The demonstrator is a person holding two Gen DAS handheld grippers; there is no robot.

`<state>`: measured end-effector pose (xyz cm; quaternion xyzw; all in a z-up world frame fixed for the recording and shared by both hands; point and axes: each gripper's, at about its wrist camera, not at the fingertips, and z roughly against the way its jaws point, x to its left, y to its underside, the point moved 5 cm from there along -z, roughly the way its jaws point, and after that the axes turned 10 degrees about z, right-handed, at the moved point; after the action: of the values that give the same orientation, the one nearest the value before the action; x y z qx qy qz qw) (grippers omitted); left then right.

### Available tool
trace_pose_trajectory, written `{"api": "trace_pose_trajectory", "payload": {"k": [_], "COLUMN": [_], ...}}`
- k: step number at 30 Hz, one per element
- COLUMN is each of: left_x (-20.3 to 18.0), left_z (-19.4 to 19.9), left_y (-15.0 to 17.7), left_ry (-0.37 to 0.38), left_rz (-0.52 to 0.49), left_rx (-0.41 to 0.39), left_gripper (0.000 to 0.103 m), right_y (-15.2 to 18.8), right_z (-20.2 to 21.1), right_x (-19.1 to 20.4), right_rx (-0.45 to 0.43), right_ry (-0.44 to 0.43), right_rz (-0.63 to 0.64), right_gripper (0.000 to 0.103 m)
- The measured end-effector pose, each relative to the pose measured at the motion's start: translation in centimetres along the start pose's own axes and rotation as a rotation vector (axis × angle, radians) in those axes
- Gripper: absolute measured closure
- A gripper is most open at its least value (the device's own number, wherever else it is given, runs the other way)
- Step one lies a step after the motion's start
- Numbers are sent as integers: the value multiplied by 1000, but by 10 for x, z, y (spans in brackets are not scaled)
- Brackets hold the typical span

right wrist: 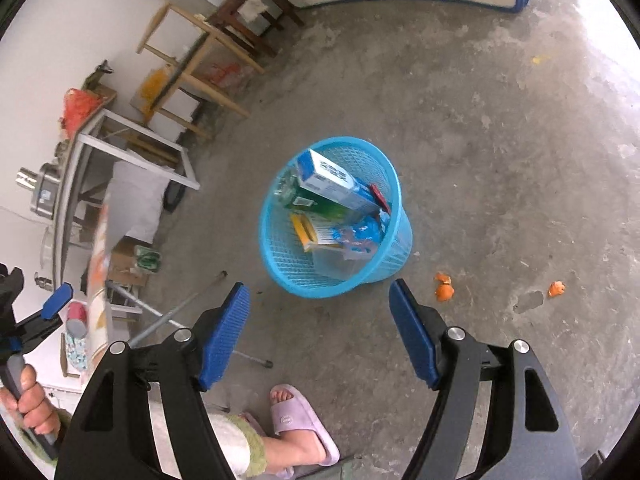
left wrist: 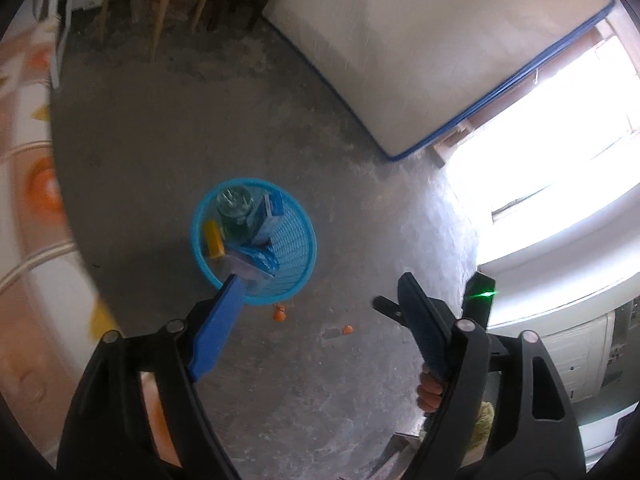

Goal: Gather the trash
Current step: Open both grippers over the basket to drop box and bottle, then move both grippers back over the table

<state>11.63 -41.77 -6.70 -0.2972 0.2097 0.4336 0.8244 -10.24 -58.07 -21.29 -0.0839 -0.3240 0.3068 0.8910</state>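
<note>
Fingers on both grippers are seen spread wide with nothing between them. Going from left to right in the right wrist view: the left gripper (right wrist: 44,312) is held up at the far left edge by a hand (right wrist: 28,404), its blue pads apart and empty, well away from the basket. Next, the right gripper (right wrist: 320,320) is pointed down at the concrete floor (right wrist: 500,140), its fingers (right wrist: 224,336) framing the near rim of the blue mesh basket (right wrist: 276,248) without touching it. The basket stands upright on the floor and already holds a white and blue carton (right wrist: 332,182), a green bottle (right wrist: 316,206), a yellow box (right wrist: 310,232) and a crumpled blue wrapper (right wrist: 360,236), so most of the trash appears to be collected. Further right, two orange peel scraps (right wrist: 444,286) and (right wrist: 557,289) lie loose on the floor just beside the basket. These are judged to be what is left to pick up, which would explain the open, lowered right gripper. A slippered foot (right wrist: 296,420) is planted below, near the basket.
</note>
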Motion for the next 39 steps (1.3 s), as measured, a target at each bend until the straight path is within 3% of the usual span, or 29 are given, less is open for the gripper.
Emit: {"api": "trace_pose_trajectory", "payload": {"k": [8, 17, 22, 28, 32, 35, 39], "left_x": [21, 90, 149, 223, 258, 279, 306], "left_z": [99, 216, 276, 339, 383, 408, 419], "left_y": [36, 85, 118, 156, 171, 166, 131], "left_ry": [-79, -161, -214, -307, -375, -420, -444], "left_rz": [-77, -13, 107, 235, 206, 112, -33], "left_rx": [-227, -450, -570, -705, -787, -765, -620], "left_gripper": [16, 10, 10, 10, 10, 8, 8], "right_y": [19, 16, 24, 57, 79, 97, 113], "right_z": [56, 70, 59, 29, 13, 3, -17], "right_x": [61, 196, 285, 381, 434, 468, 501], "right_rx": [-70, -63, -20, 85, 150, 195, 252], "right_ry": [-81, -201, -298, -375, -419, -451, -481], "right_rz": [136, 427, 563, 713, 780, 833, 878], "right_gripper": [21, 19, 19, 19, 19, 19, 19]}}
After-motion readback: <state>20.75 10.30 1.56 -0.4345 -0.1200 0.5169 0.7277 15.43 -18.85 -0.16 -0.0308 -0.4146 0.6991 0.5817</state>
